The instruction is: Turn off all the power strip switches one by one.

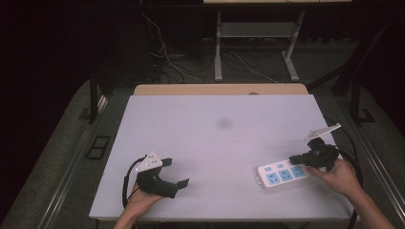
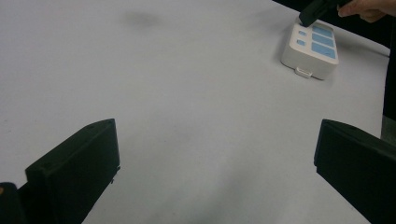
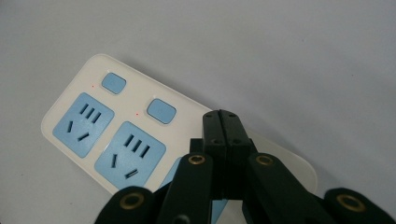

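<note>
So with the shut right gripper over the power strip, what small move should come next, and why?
Probably a short press down: the right gripper is shut, its tips poised over the power strip where a third blue switch would sit, and the left gripper rests open, apart.

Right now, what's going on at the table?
A person holds a gripper in each hand. The right gripper, jaws pressed together, is over the right end of the white power strip, by its blue switches. The left gripper sits wide open near the table's front left, holding nothing.
</note>
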A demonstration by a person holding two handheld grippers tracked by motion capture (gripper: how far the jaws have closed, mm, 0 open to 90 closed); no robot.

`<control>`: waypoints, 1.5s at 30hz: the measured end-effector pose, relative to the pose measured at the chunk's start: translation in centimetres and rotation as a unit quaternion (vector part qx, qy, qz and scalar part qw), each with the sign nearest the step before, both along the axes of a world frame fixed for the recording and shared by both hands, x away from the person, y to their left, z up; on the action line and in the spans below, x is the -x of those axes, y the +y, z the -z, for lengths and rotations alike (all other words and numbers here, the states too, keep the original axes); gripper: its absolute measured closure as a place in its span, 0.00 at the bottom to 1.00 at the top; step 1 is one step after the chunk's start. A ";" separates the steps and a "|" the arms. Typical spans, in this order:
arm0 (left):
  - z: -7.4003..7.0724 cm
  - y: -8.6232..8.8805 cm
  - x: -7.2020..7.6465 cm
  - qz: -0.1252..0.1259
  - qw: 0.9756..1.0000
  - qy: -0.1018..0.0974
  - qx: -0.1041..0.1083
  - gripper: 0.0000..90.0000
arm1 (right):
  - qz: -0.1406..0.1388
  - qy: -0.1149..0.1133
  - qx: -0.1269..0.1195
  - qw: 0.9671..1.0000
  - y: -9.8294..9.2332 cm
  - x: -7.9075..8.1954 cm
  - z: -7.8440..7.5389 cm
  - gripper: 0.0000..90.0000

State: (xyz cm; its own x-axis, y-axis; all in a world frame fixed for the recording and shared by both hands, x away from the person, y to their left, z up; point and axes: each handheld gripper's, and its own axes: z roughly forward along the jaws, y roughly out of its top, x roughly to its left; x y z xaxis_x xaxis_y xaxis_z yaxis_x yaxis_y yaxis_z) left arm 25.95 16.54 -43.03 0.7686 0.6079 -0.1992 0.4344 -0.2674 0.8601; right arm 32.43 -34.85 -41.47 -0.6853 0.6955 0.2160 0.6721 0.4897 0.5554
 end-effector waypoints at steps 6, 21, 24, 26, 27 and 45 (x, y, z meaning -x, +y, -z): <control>0.0 0.0 0.0 -0.001 1.000 0.000 -0.001 0.00 | -0.001 0.002 -0.003 1.000 0.0 -0.1 0.0 1.00; 0.1 0.1 0.0 -0.003 1.000 0.002 0.001 0.00 | 0.003 0.005 -0.028 1.000 -0.5 0.0 0.3 1.00; 0.1 0.1 0.0 -0.005 1.000 0.002 0.001 0.00 | 0.004 0.005 -0.032 0.999 -0.6 -0.1 0.2 1.00; 0.1 0.1 0.0 -0.005 1.000 0.003 0.001 0.00 | 0.005 0.007 -0.040 0.999 -0.7 -0.1 -0.1 1.00; 0.1 0.2 0.0 -0.005 1.000 0.003 0.001 0.00 | 0.003 0.009 -0.037 0.999 -0.6 -0.2 -0.1 1.00; 0.2 0.2 0.0 -0.006 1.000 0.004 0.001 0.00 | -0.023 -0.010 -0.051 0.998 0.7 0.3 -2.7 1.00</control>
State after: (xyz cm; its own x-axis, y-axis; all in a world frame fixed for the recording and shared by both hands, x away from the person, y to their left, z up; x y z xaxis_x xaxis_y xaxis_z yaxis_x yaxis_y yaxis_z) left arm 25.99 16.71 -43.18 0.7593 0.6172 -0.2061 0.4439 -0.2596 0.8577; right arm 32.16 -34.19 -38.78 -0.7216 0.6378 0.2695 0.6378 0.4608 0.6172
